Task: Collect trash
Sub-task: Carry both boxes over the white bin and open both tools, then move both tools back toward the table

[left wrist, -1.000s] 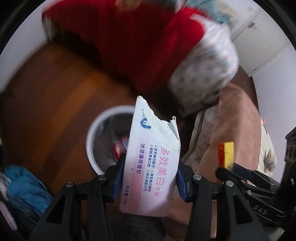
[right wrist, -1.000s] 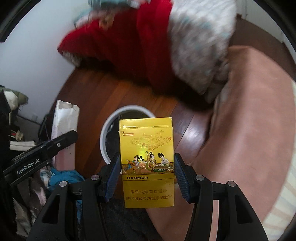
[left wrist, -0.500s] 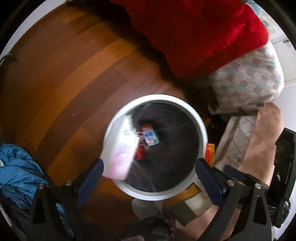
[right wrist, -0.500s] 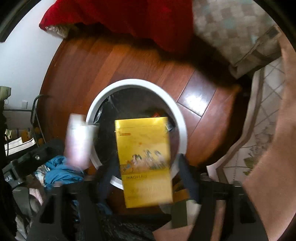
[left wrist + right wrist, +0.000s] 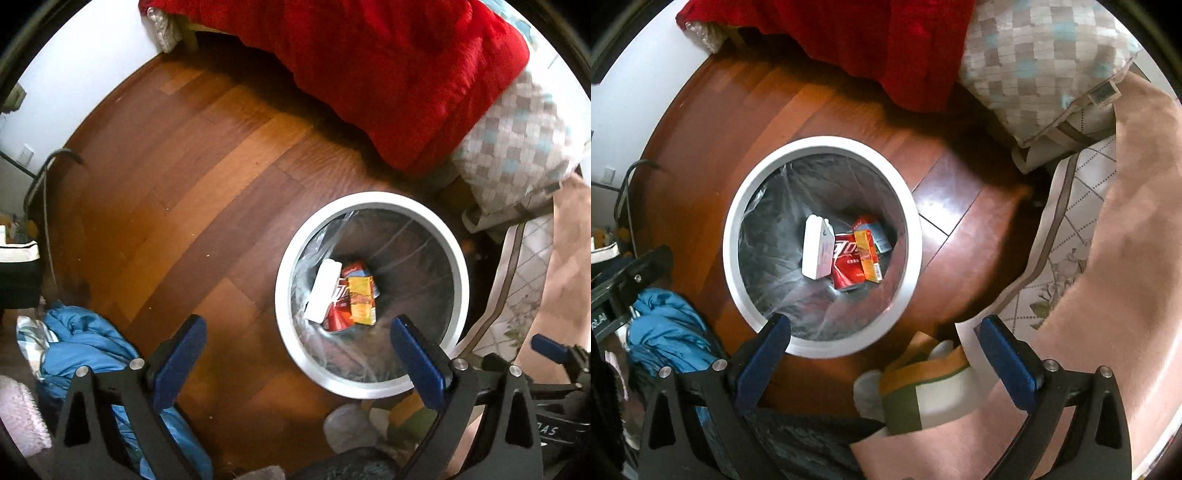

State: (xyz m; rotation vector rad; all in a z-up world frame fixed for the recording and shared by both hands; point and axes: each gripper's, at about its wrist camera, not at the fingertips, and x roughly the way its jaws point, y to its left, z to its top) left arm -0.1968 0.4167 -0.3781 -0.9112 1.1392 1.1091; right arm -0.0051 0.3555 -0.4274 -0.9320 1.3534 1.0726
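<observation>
1. The white carton (image 5: 817, 248) and the yellow cigarette pack (image 5: 870, 255) are lying at the bottom of the lined white bin (image 5: 731, 236), resting against a red can (image 5: 846, 265); this part of the collecting is looking done.
2. The bin is sitting ahead of the right gripper (image 5: 882, 354), its near rim just beyond the left finger (image 5: 764, 354). In the left wrist view the bin (image 5: 458, 258) is lying ahead and toward the right finger (image 5: 419, 360) of the left gripper (image 5: 299, 356).
3. The fingers of the left gripper are standing wide apart with nothing between them. The fingers of the right gripper are opening to their widest, also with nothing between them, so both are gripping nothing.
4. Out beyond the fingers, the wooden floor (image 5: 192, 192) is showing no obvious litter. A blue garment (image 5: 85, 343) is lying beside the left finger of the left gripper, and a red blanket (image 5: 388, 74) is hanging far ahead; these are looking like belongings, not trash.
5. Whether more trash is waiting elsewhere cannot be told, since the pictures are covering only this patch of floor.
</observation>
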